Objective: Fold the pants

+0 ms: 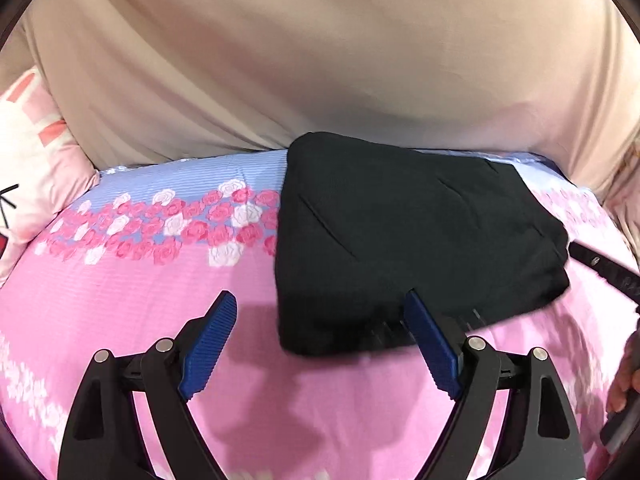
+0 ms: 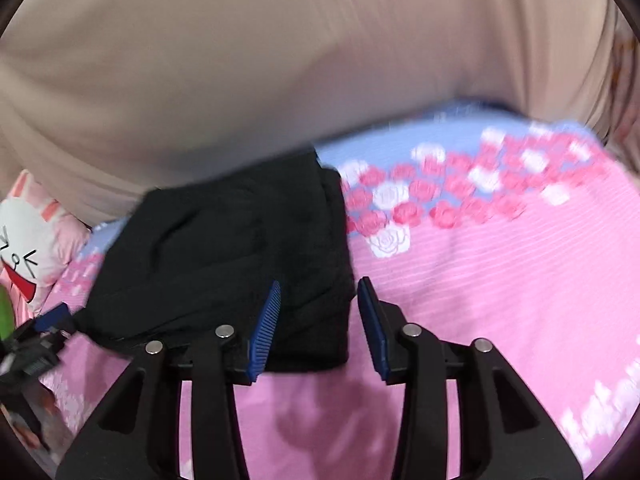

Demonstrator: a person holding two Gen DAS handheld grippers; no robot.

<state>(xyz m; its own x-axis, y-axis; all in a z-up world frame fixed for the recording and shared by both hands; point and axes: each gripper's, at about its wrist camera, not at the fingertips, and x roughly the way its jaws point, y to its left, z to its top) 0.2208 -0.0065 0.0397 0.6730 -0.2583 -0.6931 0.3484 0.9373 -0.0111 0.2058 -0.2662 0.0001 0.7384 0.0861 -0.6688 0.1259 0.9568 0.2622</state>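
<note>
The black pants [image 1: 416, 232] lie folded into a thick rectangular packet on the pink floral bedsheet [image 1: 160, 320]. My left gripper [image 1: 319, 300] hovers near the packet's near left corner, blue pads spread wide with nothing pressed between them. In the right wrist view the folded pants [image 2: 224, 248] sit left of centre. My right gripper [image 2: 320, 284] stands open by the packet's right edge, its pads apart from the cloth. The left gripper's blue tip [image 2: 50, 320] shows at the far left. A black part of the right gripper [image 1: 600, 268] shows at the packet's right side.
A beige curtain or sheet [image 1: 320, 60] hangs behind the bed. A pink pillow with a cartoon rabbit [image 2: 24, 248] lies at the left end. A person's hand [image 1: 624, 380] is at the right edge. Bare sheet [image 2: 500, 280] stretches right of the pants.
</note>
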